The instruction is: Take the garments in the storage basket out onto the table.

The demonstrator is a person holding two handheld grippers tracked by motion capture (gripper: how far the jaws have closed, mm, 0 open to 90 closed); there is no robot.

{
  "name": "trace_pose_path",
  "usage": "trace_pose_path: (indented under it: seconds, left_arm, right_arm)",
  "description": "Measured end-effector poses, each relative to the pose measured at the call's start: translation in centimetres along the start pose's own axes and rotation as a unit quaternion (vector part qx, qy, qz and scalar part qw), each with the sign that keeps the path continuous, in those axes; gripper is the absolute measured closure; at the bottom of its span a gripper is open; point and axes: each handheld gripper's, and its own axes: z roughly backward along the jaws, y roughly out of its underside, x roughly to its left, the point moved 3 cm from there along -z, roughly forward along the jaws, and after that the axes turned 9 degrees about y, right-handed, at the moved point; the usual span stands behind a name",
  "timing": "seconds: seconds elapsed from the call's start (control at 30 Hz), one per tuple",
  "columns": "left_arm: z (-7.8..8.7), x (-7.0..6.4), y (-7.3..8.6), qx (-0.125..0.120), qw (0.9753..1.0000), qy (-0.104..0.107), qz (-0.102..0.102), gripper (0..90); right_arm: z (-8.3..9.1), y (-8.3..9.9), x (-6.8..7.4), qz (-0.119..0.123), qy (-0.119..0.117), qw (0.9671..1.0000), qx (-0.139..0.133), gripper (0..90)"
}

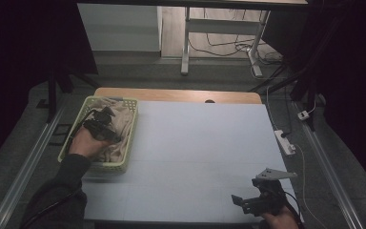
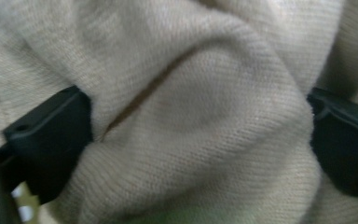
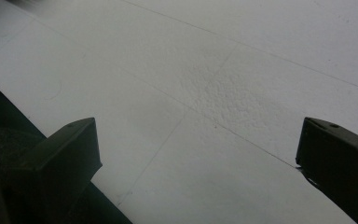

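Clearly the one beige sweater is soft, light knit that will sag and drape; a thick fold is the best place to grip. It lies bunched in the single green basket at the table's left. The left gripper straddles a fold, jaws spread, not yet pinching. The right gripper hovers empty, jaws apart.
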Motion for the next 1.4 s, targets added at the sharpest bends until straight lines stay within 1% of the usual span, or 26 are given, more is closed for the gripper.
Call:
trace_pose_path:
  seconds: [0.07,0.1,0.17,0.2,0.23,0.27,0.3,0.37,0.43,0.47,0.5,0.53,0.57,0.6,0.7,0.73,0.77,0.8,0.83,1.0,1.13,1.27,1.3,1.4]
  left_arm:
    - [0.1,0.0,-0.1,0.003,0.9999,-0.014,-0.005,14.2]
    - [0.3,0.0,-0.1,0.000,0.9997,-0.023,-0.007,19.1]
    - [0.7,0.2,-0.1,-0.009,0.9996,-0.028,-0.004,32.9]
    - [1.0,0.4,0.0,-0.019,0.9995,-0.024,0.006,41.2]
    - [1.2,0.5,0.0,-0.020,0.9996,-0.018,0.012,48.4]
    - [1.4,0.7,-0.1,-0.022,0.9996,-0.009,0.015,53.1]
    - [1.5,0.8,-0.1,-0.023,0.9996,-0.004,0.014,56.8]
    - [1.8,1.0,-0.1,-0.028,0.9995,0.009,0.012,60.6]
    - [2.2,1.2,0.1,-0.040,0.9989,0.024,0.010,64.7]
    - [2.4,1.3,0.2,-0.048,0.9984,0.030,0.009,65.7]
    - [2.7,1.4,0.3,-0.057,0.9975,0.041,0.013,66.5]
    - [2.9,1.5,0.3,-0.068,0.9962,0.052,0.017,66.8]
    - [3.2,1.5,0.4,-0.074,0.9955,0.057,0.017,67.1]
    - [3.5,1.5,0.4,-0.085,0.9940,0.065,0.021,67.2]
    - [4.9,1.7,0.4,-0.113,0.9902,0.080,0.019,67.6]
    - [5.5,1.8,0.4,-0.125,0.9884,0.084,0.020,67.7]
    - [5.8,1.8,0.4,-0.130,0.9874,0.089,0.018,67.8]
    - [6.3,1.8,0.4,-0.140,0.9856,0.093,0.016,67.8]
    - [6.7,1.8,0.4,-0.145,0.9844,0.099,0.015,67.8]
    - [8.6,1.6,0.5,-0.177,0.9781,0.109,0.006,67.9]
    - [10.2,1.5,0.5,-0.197,0.9734,0.116,0.002,68.0]
    - [12.0,1.5,0.6,-0.220,0.9671,0.127,0.003,68.1]
    - [12.3,1.5,0.6,-0.225,0.9662,0.126,0.001,68.1]
    - [13.9,1.4,0.7,-0.241,0.9616,0.131,-0.005,68.0]
  right_arm:
    - [0.0,0.0,0.0,0.000,0.000,1.0000,0.000,0.0]
    - [0.0,0.0,0.0,0.000,-0.002,1.0000,0.001,0.0]
    - [0.0,0.0,0.0,-0.002,-0.003,1.0000,0.001,0.0]
    - [0.0,0.0,-0.1,-0.002,-0.003,1.0000,0.000,0.0]
    - [0.0,0.0,-0.1,-0.003,-0.003,1.0000,0.000,0.0]
    - [0.0,0.0,-0.1,-0.004,-0.003,1.0000,0.000,0.0]
    - [0.0,0.0,-0.1,-0.003,-0.002,1.0000,0.001,0.0]
    - [0.0,0.0,-0.1,-0.004,-0.003,1.0000,0.001,0.0]
    - [0.0,0.0,-0.1,-0.006,-0.002,1.0000,0.001,0.0]
    - [0.0,0.0,-0.1,-0.005,-0.004,1.0000,0.002,0.0]
    - [0.0,0.0,-0.2,-0.007,-0.004,1.0000,0.002,0.0]
    - [0.0,0.0,-0.2,-0.008,-0.005,1.0000,0.002,0.0]
    - [0.0,0.0,-0.2,-0.009,-0.005,0.9999,0.002,0.0]
    - [-0.1,0.0,-0.2,-0.011,-0.005,0.9999,0.002,0.0]
    - [-0.1,0.0,-0.2,-0.008,-0.005,0.9999,0.003,0.0]
    - [-0.1,0.0,-0.2,-0.008,-0.005,0.9999,0.003,0.0]
    - [-0.1,0.0,-0.2,-0.008,-0.005,0.9999,0.003,0.0]
    - [-0.1,0.0,-0.2,-0.008,-0.005,0.9999,0.003,0.0]
    - [-0.1,0.0,-0.2,-0.010,-0.005,0.9999,0.003,0.0]
    - [-0.1,0.0,-0.2,-0.010,-0.006,0.9999,0.003,0.0]
    - [-0.1,-0.1,-0.2,-0.009,-0.005,0.9999,0.003,0.0]
    - [-0.1,-0.1,-0.2,-0.011,-0.005,0.9999,0.003,0.0]
    - [-0.1,-0.1,-0.2,-0.011,-0.005,0.9999,0.003,0.0]
    - [-0.1,-0.1,-0.2,-0.010,-0.005,0.9999,0.003,0.0]
